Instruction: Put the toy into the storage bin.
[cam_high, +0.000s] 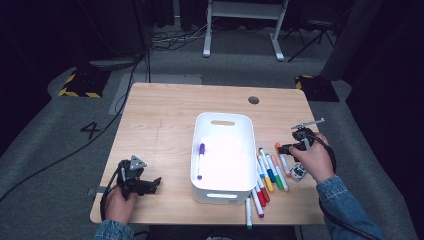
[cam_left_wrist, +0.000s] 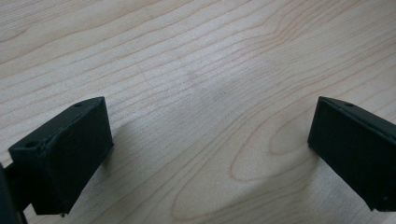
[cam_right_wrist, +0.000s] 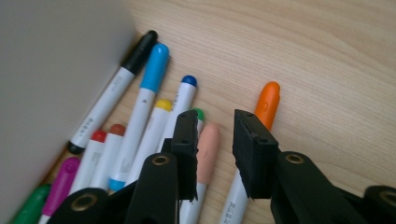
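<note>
Pale wooden table, white plastic bin at centre. Right gripper hangs over the row of coloured markers right of the bin, jaws narrowly apart, nothing clamped. Left gripper rests near-left, jaws wide apart.

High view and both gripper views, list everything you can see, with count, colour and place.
Table: one, light wood, under everything.
Bin: one, white, with handle slots, at the table's middle.
Purple marker: one, lying inside the bin.
Loose markers: about a dozen, beside the bin's right wall; caps black, light blue, dark blue, yellow, green, peach, red, magenta.
Orange marker: one, outermost of the row, apart from the rest.
Hole: one, dark, round, in the tabletop's far right.
Left gripper: black, jaws wide open over bare wood, near left edge.
Right gripper: black, jaws narrowed but gripping nothing, above the peach and orange markers.
</note>
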